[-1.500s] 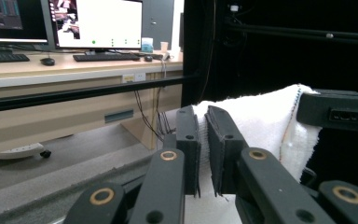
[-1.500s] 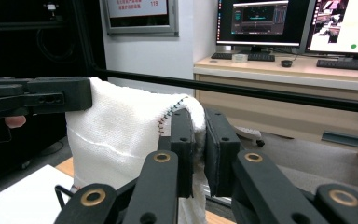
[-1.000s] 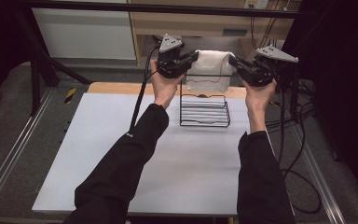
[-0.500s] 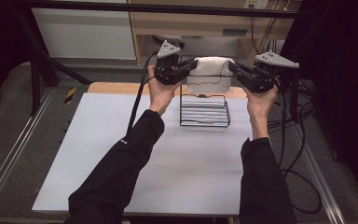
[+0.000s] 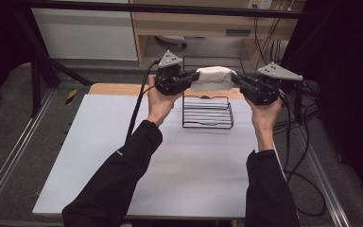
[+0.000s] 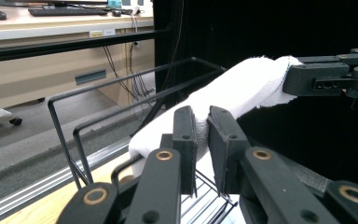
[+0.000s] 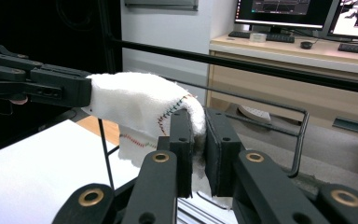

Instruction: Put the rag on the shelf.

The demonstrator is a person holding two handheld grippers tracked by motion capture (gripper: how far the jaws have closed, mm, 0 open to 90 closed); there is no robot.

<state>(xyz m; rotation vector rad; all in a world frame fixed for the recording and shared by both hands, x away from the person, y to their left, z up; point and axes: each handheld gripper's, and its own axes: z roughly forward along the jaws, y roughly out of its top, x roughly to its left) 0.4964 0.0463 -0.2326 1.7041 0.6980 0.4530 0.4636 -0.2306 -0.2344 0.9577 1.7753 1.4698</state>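
left arm: dark sleeve comes in from bottom of high view, bare hand (image 5: 159,101) raised over far part of bench (image 5: 99,156)
left hand-held gripper (image 5: 193,78): held above far bench edge, jaws point right, grey three-cornered plate on top, black cable trails down past the wrist
left hand-held gripper state: jaws clamped on left end of the white cloth; left gripper view (image 6: 202,140) shows cloth edge pinched between the two black jaws
white cloth (image 5: 211,78): in the air, stretched between both hand-held grippers, above the wire rack, not touching bench; slight sag and folds in the middle
cloth detail: right gripper view shows coloured stitching along a hem (image 7: 168,112), lower part of cloth hanging down behind the jaws
wire rack (image 5: 207,113): black, stands on far middle of bench, directly under the cloth; tall back frame rises behind cloth; cannot tell whether cloth touches the frame
right hand-held gripper (image 5: 236,80): same height as left one, jaws point left, grey plate on top, cables trail off to the right
right hand-held gripper state: jaws clamped on right end of cloth; right gripper view (image 7: 196,140) shows cloth bunched between them
right arm: dark sleeve, bare hand (image 5: 266,111) raised near right bench edge
bench: pale top, bare in front of the rack, wooden strip along far edge
background: floor, cables at right, desk with monitor (image 7: 282,10) and keyboard in right gripper view
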